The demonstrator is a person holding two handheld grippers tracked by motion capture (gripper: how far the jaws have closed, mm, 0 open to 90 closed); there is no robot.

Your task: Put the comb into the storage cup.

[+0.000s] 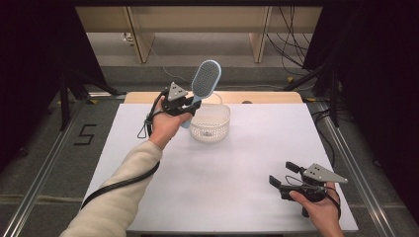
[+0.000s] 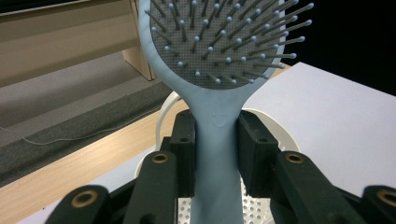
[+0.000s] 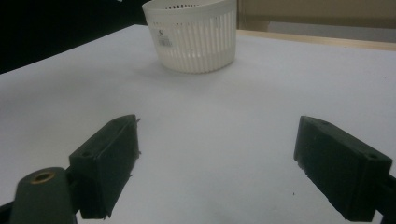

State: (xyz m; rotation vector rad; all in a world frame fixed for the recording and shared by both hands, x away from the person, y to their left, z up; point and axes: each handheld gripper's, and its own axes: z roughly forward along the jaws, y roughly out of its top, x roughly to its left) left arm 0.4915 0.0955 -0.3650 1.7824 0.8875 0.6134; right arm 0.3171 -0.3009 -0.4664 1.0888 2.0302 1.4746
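Left gripper view: left claw [image 2: 217, 154] pinches the neck of a pale blue hairbrush [image 2: 219, 56], one black jaw pressed against each side of the handle. Brush stands upright, bristle face towards the camera, handle end hanging above the white basket [image 2: 280, 128]. High view: left claw [image 1: 189, 105] is raised at the far left of the table [image 1: 222, 168], just left of the basket [image 1: 211, 122], brush head [image 1: 206, 78] rising above the basket's far rim. Right claw [image 1: 280, 176] rests low at the near right of the table, well apart from the basket. Right gripper view: right claw [image 3: 217, 163] is spread wide, bare table between the jaws, basket [image 3: 191, 35] far ahead
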